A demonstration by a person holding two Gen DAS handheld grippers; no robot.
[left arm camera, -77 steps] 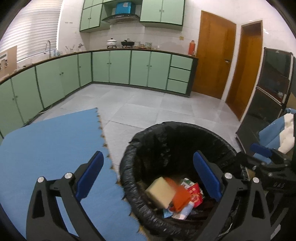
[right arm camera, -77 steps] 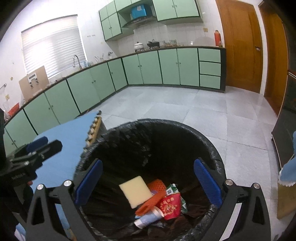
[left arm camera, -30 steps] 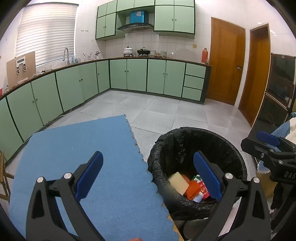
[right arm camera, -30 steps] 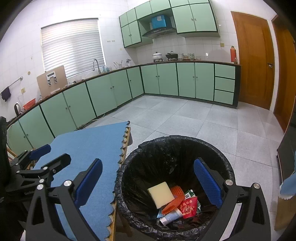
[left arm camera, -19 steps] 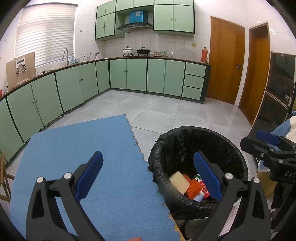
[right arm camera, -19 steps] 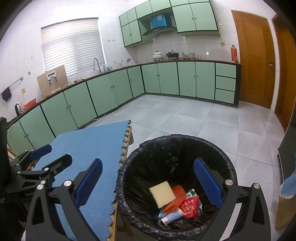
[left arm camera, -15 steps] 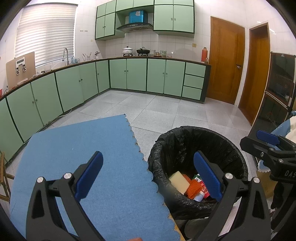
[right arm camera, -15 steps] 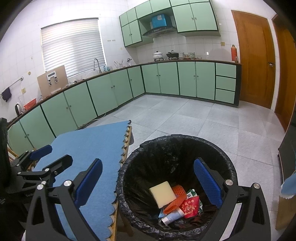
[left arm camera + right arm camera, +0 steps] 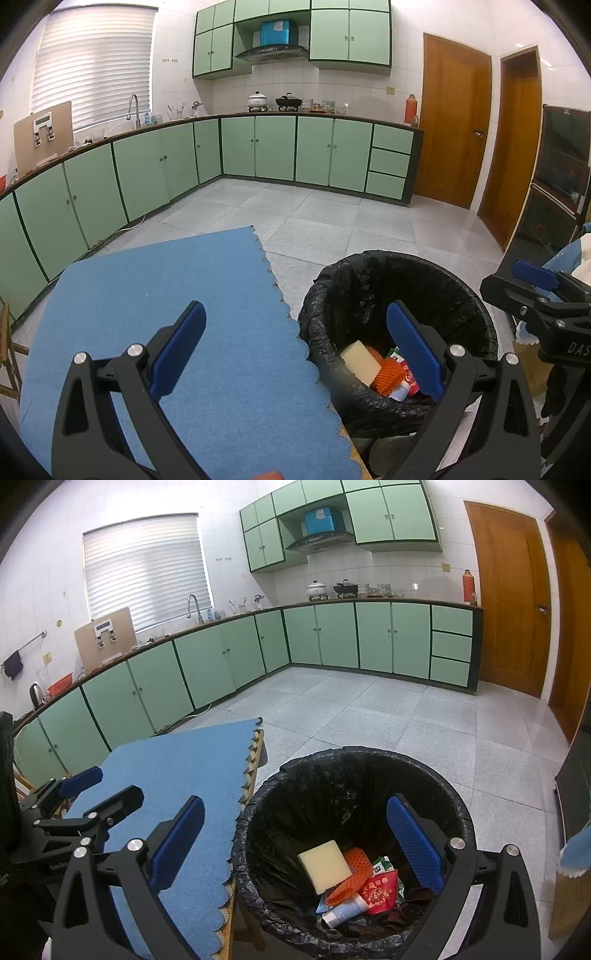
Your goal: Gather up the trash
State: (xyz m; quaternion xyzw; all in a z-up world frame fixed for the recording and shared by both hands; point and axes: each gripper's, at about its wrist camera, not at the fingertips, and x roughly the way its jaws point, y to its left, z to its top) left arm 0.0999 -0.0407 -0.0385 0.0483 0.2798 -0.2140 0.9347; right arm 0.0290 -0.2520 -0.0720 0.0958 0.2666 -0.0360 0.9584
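Note:
A trash bin lined with a black bag (image 9: 399, 280) (image 9: 354, 775) stands on the floor beside the table. Inside lie a pale yellow sponge (image 9: 324, 866) (image 9: 360, 362), an orange mesh piece (image 9: 351, 875), a red packet (image 9: 380, 891) and a small white and blue tube (image 9: 343, 914). My left gripper (image 9: 295, 347) is open and empty, above the edge of the blue mat (image 9: 166, 314). My right gripper (image 9: 295, 845) is open and empty, above the bin. Each gripper shows at the edge of the other view, the right one (image 9: 535, 295) and the left one (image 9: 85, 801).
The blue mat (image 9: 177, 771) covers a wooden table left of the bin. Green cabinets (image 9: 277, 151) line the far walls. Wooden doors (image 9: 454, 133) stand at the right. A dark cabinet (image 9: 554, 184) and blue and white cloth (image 9: 576, 254) are at the far right. The floor is grey tile (image 9: 406, 716).
Since 2.6 s ago both grippers have risen and drawn back from the bin, so more of the mat and floor shows. Over the last second almost nothing has moved.

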